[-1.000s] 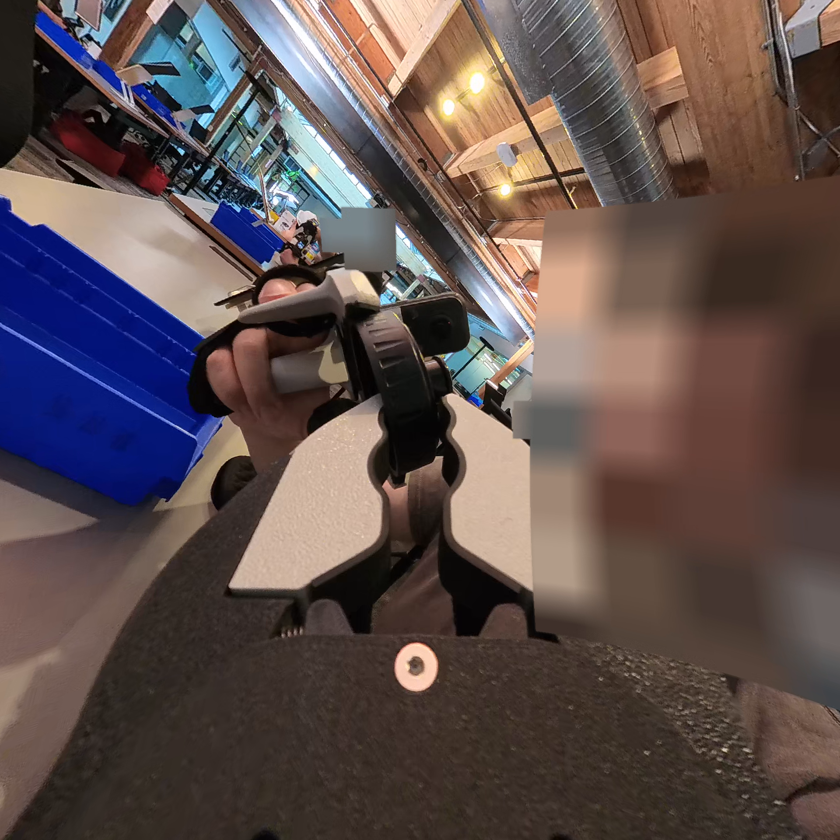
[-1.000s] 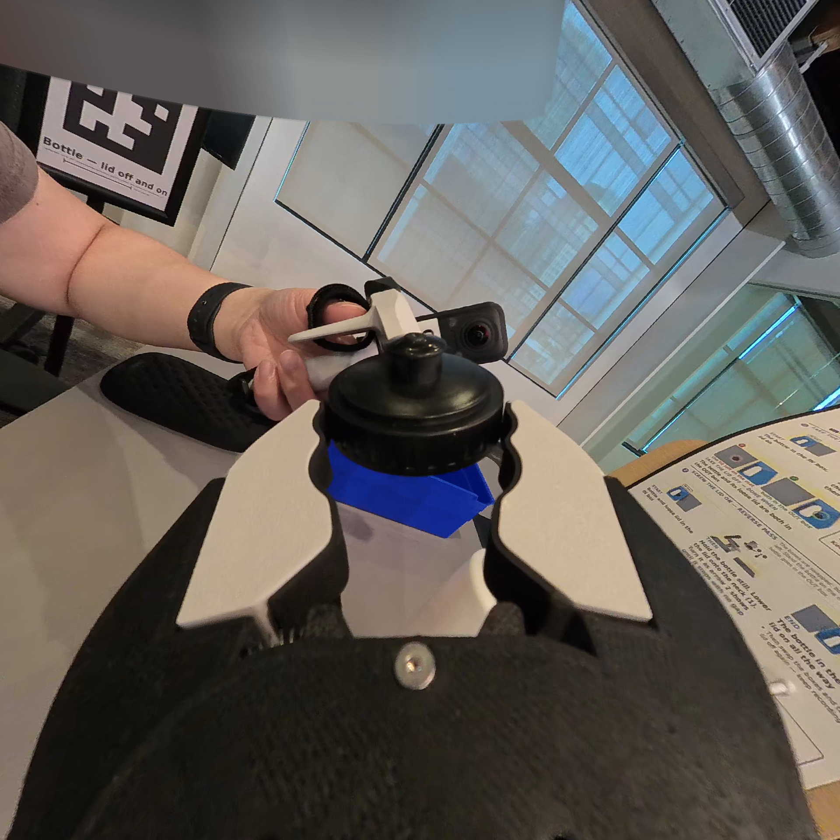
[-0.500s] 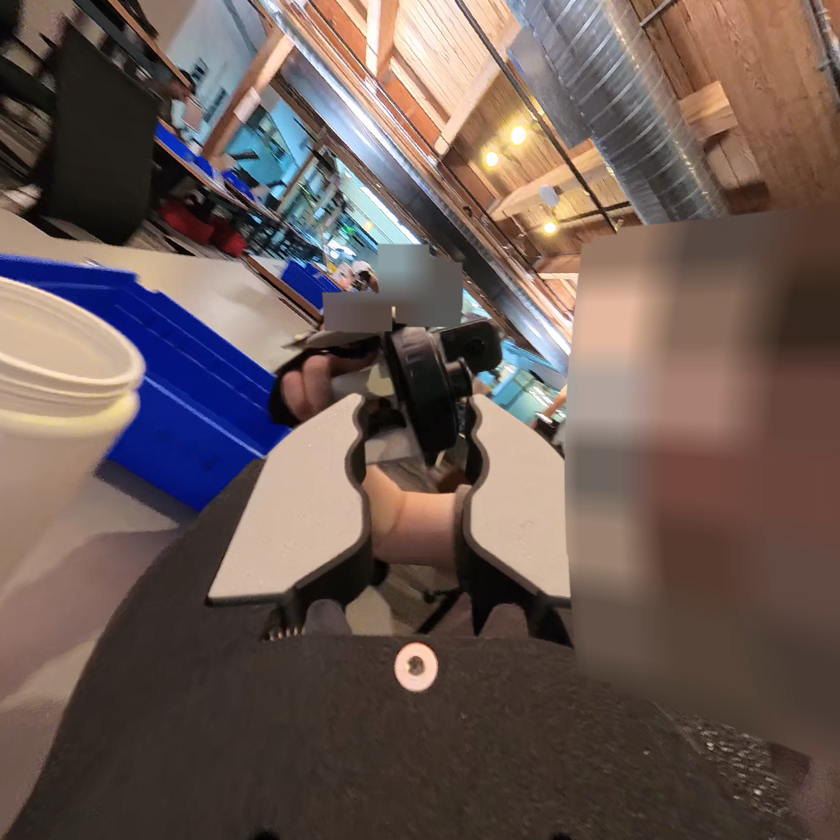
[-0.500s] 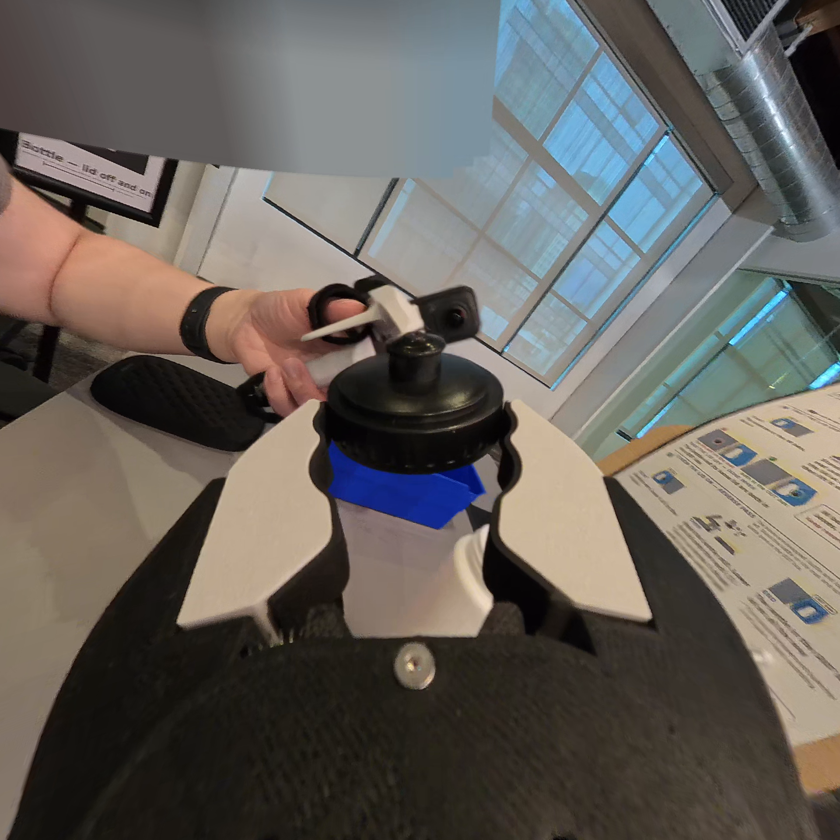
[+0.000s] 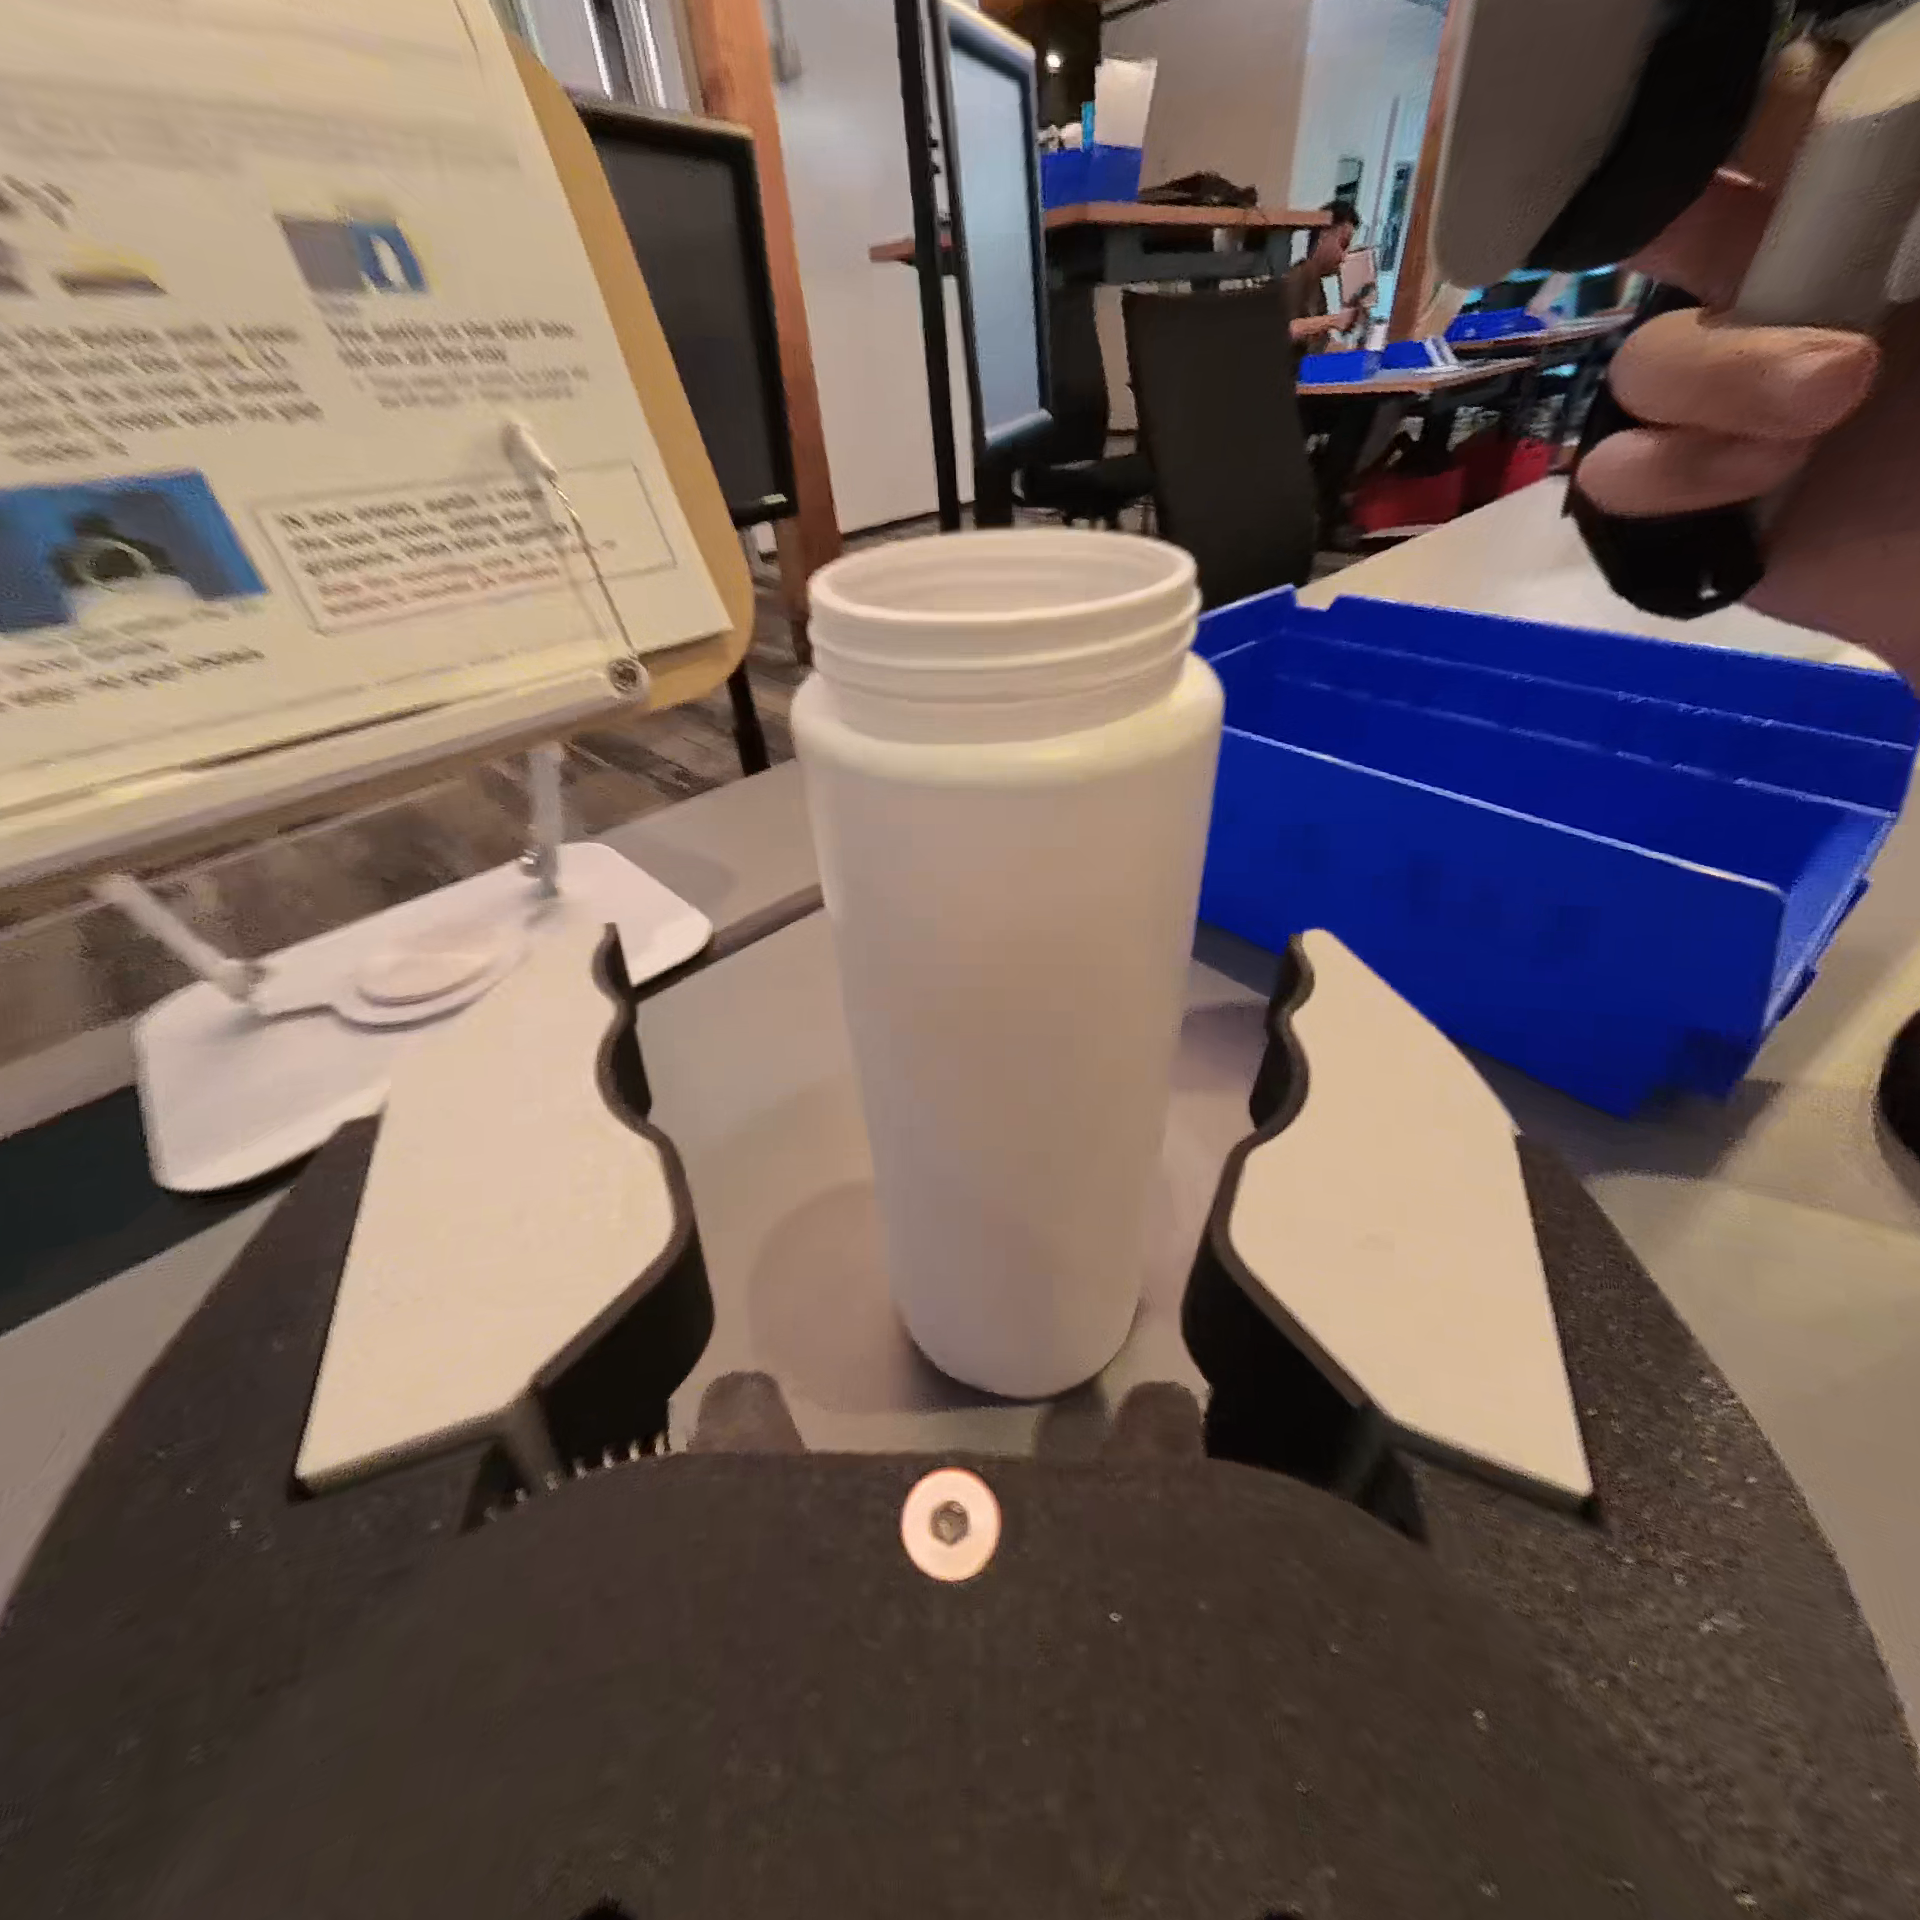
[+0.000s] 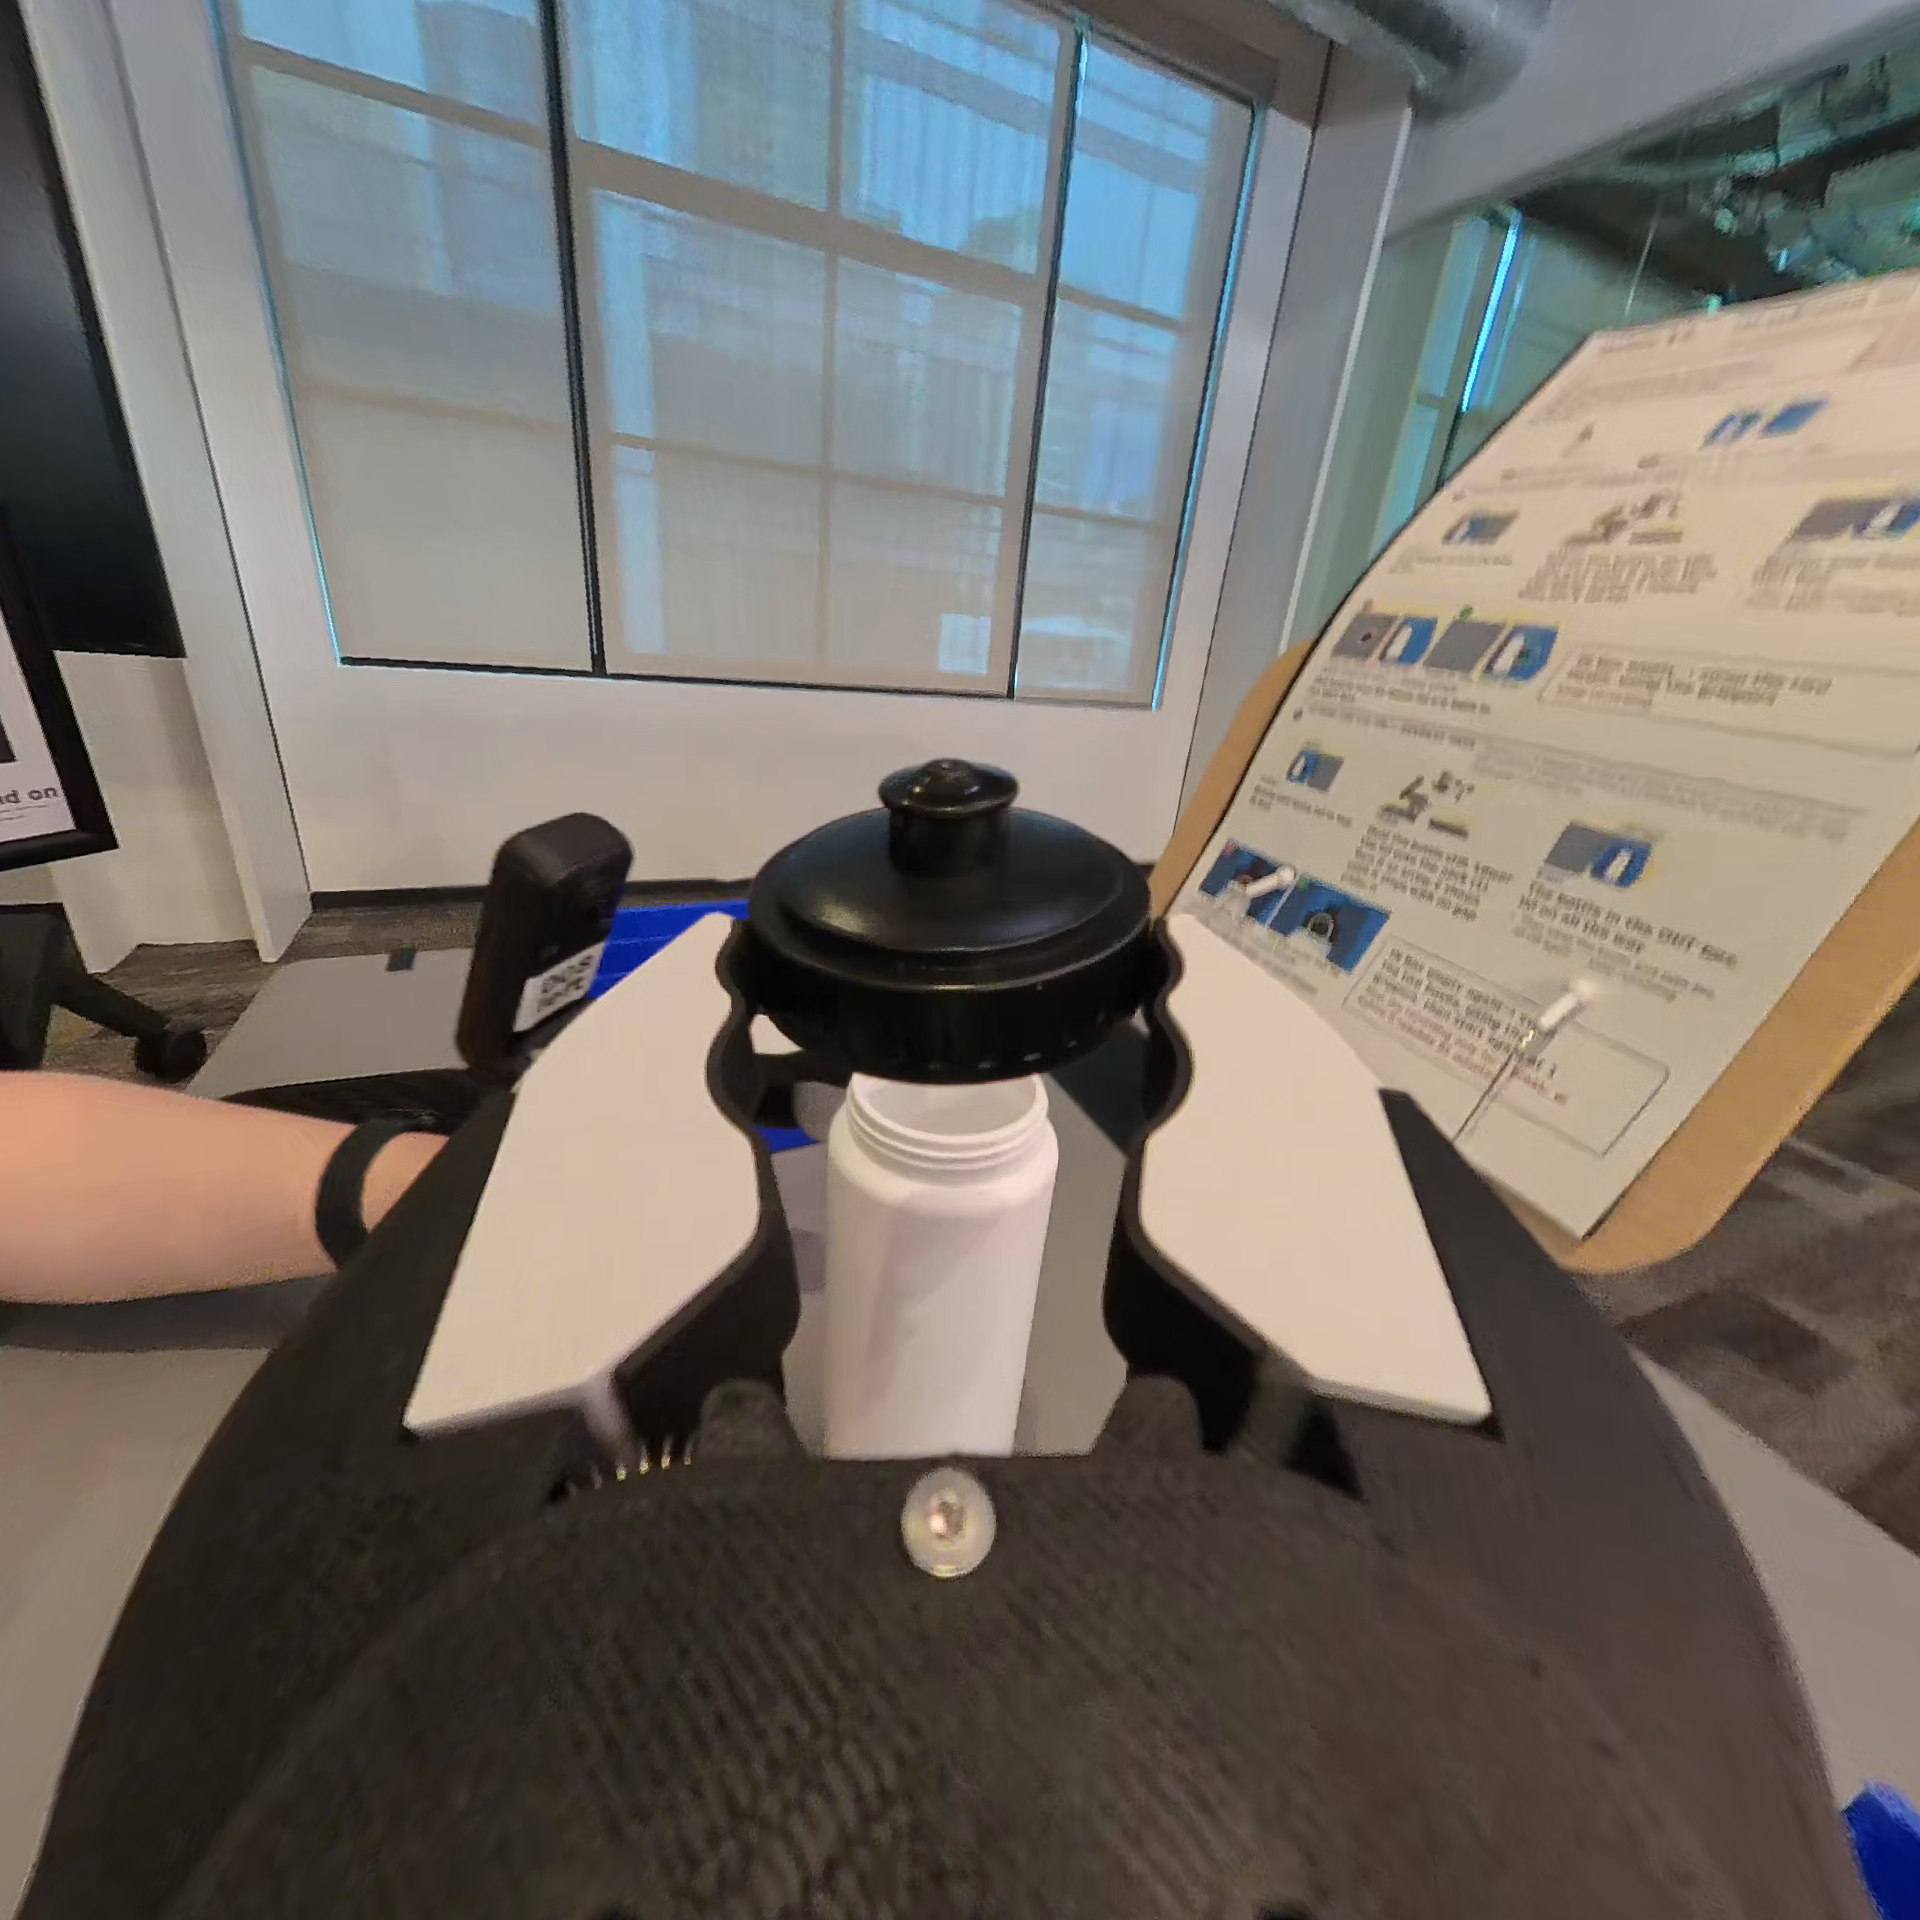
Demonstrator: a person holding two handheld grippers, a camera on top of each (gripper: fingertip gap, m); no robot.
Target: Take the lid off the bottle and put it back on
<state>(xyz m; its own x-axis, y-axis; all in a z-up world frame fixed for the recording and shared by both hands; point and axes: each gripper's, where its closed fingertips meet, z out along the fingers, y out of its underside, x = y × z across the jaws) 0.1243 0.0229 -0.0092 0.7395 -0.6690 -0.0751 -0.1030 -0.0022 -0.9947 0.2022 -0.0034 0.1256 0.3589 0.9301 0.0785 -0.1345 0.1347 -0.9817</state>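
The white bottle (image 5: 1013, 1039) stands upright on the grey table (image 5: 1714, 1299) with its threaded mouth uncovered. My left gripper (image 5: 956, 935) is open, one finger on each side of the bottle body with a small gap on both sides. My right gripper (image 6: 945, 925) is shut on the black lid (image 6: 945, 956), which has a spout knob on top. It holds the lid level just above the bottle (image 6: 925, 1268), over its mouth. The hand on the right gripper shows at the top right of the left wrist view (image 5: 1714, 395).
A blue bin (image 5: 1558, 831) lies on the table right of the bottle. An instruction board (image 5: 312, 416) on a white stand base (image 5: 416, 987) stands to its left; it also shows in the right wrist view (image 6: 1558, 779). The left forearm (image 6: 156, 1184) reaches in low.
My left gripper swung down from pointing at the ceiling to face the bottle, and its jaws opened wider around it. My right gripper carried the lid over the bottle's mouth.
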